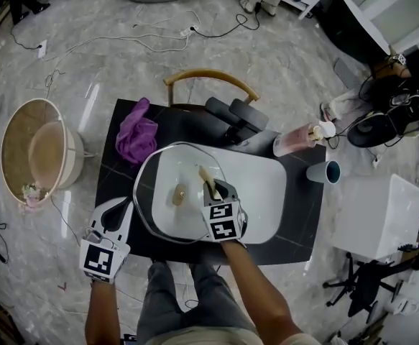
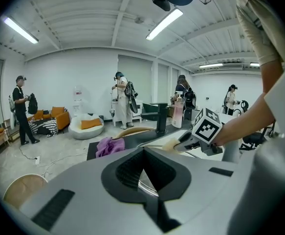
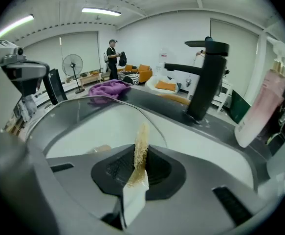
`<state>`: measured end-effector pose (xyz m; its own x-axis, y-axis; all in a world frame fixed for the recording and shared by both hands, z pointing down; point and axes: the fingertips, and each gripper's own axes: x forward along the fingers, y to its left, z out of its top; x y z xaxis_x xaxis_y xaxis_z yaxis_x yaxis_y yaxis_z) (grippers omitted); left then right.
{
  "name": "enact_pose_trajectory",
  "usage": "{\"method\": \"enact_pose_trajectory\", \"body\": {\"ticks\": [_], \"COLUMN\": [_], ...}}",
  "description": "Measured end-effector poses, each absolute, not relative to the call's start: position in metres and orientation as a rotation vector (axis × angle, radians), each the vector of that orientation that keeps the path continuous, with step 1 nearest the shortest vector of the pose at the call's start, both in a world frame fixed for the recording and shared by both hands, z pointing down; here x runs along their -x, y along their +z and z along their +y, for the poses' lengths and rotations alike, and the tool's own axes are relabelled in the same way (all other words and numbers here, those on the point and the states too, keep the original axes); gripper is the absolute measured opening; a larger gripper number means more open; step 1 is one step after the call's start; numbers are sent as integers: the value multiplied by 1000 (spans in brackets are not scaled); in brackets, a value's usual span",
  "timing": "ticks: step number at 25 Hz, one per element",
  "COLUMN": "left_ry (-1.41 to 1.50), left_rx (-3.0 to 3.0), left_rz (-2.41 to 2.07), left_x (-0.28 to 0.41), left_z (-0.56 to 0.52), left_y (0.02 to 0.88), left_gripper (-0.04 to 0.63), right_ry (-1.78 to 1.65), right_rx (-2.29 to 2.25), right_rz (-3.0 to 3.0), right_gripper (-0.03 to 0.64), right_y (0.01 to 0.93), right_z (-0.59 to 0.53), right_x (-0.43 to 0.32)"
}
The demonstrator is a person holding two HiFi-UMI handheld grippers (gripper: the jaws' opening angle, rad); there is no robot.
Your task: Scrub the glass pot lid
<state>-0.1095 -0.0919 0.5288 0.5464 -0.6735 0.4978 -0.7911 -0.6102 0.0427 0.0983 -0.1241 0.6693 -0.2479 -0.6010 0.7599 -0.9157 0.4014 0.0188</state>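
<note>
Scrubbing is in hand; the left gripper (image 1: 125, 208) pinches the rim of the lid (image 1: 184, 196), which sits roughly level over the sink (image 1: 266, 185), knob up; being round, it has no long axis; the right gripper (image 1: 213, 190) clamps a sponge (image 1: 205, 175) pointing away from the person; the next move likely calls for pressing it down and rubbing across the glass.

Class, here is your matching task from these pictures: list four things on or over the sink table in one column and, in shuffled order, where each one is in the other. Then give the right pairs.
Things
1. glass pot lid
2. scrub pad
3. purple cloth
4. cup

Places
A. lying on the black table, at its far left
B. clamped in the right tongs
C. standing at the table's right edge
D. over the white basin, rim gripped by the left tongs

Pairs: 1-D, 2-B, 3-A, 4-C
</note>
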Motion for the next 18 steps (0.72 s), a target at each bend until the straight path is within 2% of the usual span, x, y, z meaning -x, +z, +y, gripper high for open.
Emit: {"method": "enact_pose_trajectory", "body": {"ticks": [6,18], "left_ry": [628,637], "left_rx": [-2636,-2586], "left_rz": [-1221,-1223], "left_x": [97,105], "left_z": [-96,-90], "left_y": [532,531], "left_gripper": [12,12], "right_ry": [607,583], "right_rx": [-1402,-1350], "right_rz": [-1820,-1842], "right_gripper": [51,51], "right_y": [673,673], "right_z": [-106,-101], "right_x": [-181,-156]}}
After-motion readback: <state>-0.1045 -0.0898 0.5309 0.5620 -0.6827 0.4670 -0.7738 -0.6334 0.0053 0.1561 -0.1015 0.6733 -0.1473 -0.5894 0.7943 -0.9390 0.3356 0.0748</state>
